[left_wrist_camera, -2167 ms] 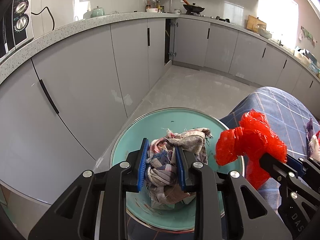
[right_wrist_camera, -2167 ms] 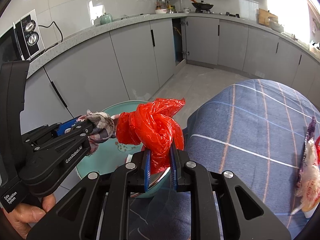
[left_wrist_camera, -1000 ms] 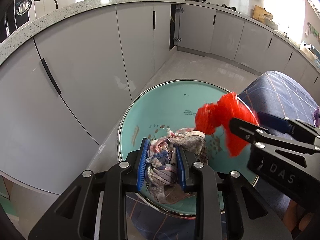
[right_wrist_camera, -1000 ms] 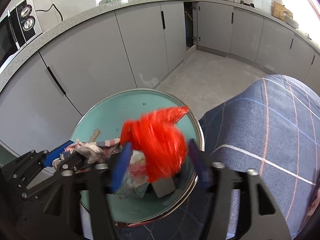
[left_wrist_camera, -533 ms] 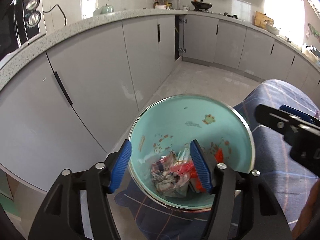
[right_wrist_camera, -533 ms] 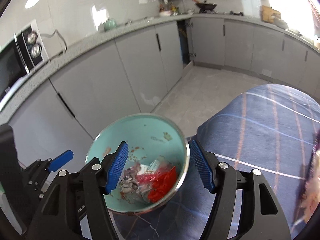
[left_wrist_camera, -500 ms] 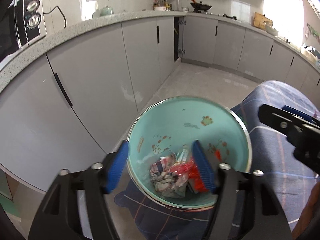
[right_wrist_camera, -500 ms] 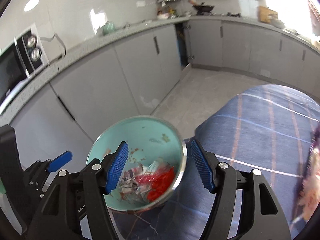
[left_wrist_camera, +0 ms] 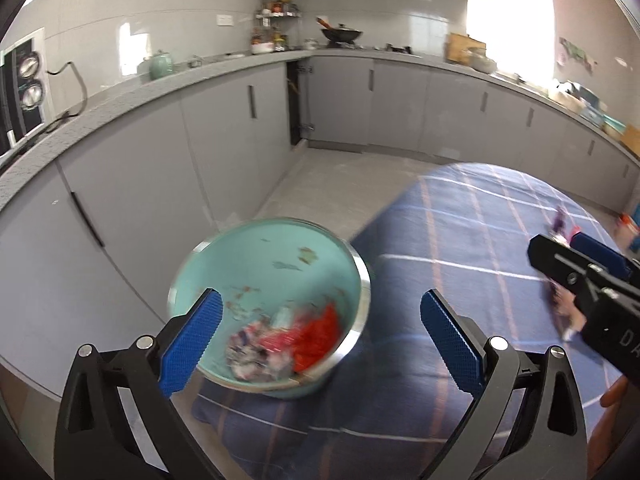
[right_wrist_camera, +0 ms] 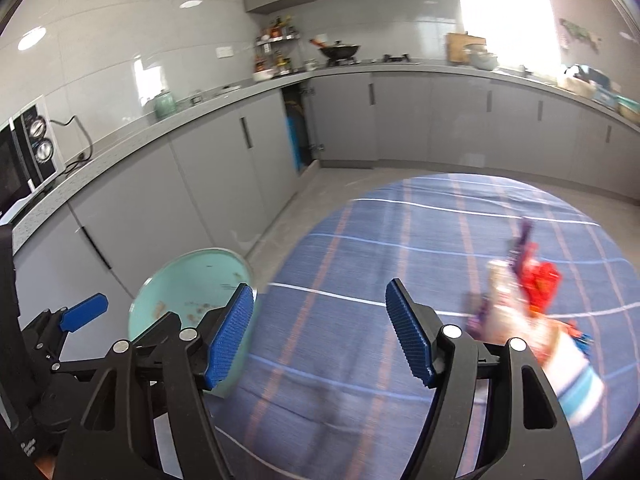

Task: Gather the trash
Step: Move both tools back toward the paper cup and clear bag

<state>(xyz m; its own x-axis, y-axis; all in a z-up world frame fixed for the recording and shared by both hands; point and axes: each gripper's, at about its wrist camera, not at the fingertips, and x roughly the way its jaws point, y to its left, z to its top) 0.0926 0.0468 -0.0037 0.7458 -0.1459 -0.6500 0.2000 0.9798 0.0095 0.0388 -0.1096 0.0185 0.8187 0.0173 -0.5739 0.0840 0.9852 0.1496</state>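
A teal bowl [left_wrist_camera: 268, 256] with a steel rim sits at the left edge of the blue plaid table. Inside it lie a crumpled checked rag [left_wrist_camera: 250, 346] and a red plastic bag [left_wrist_camera: 320, 330], both blurred. My left gripper [left_wrist_camera: 318, 300] hovers above and in front of the bowl, its jaws opening wide with nothing held between them. My right gripper [right_wrist_camera: 319, 292] is over the tablecloth to the right of the bowl [right_wrist_camera: 188, 280], jaws opening and empty. A blurred pile of red, purple and white wrappers [right_wrist_camera: 520, 300] lies on the table to its right.
The round table under the plaid cloth [right_wrist_camera: 400, 240] fills the right side. Grey kitchen cabinets [left_wrist_camera: 140, 184] curve around behind, with a gap of floor [left_wrist_camera: 332, 176] between them and the table. A microwave [right_wrist_camera: 24, 152] stands on the counter at left.
Both grippers opened and let the rag and the red bag fall into the bowl. They then pulled back and up, and the right one swung right toward the wrappers.
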